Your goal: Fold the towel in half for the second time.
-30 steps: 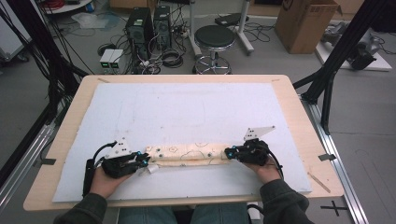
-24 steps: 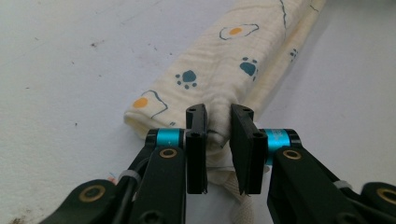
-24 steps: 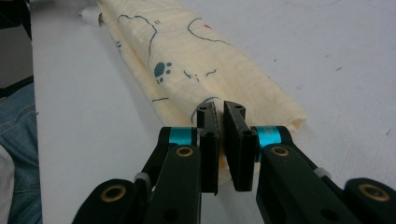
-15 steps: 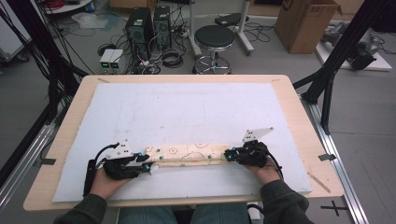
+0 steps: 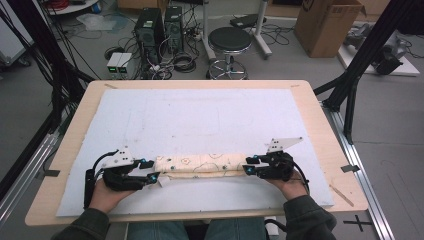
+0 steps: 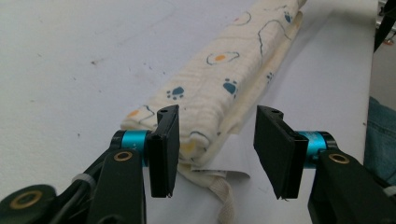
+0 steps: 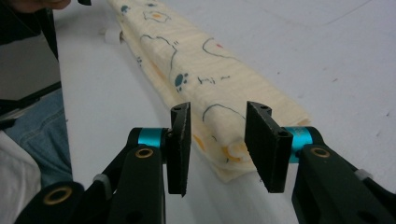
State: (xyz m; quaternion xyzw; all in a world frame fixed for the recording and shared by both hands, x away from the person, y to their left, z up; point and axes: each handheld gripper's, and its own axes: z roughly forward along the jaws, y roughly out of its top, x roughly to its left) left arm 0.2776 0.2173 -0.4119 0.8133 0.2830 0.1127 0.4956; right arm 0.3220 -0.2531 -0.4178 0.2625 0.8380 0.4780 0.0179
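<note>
While the folded cloth (image 5: 200, 165) lies flat, left gripper (image 6: 217, 151) and right gripper (image 7: 219, 147) — jaws released — flank its ends.

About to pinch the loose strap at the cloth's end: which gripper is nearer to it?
Left. The left gripper stands open at the cloth end where the strap trails out; the right gripper is open at the opposite end.

Right gripper (image 7: 218, 147) jaws are seen parted, set around the near end of the folded cream printed cloth (image 7: 201, 74). Cloth is laid on the white mat (image 7: 327, 56), stretching away from the gripper.
</note>
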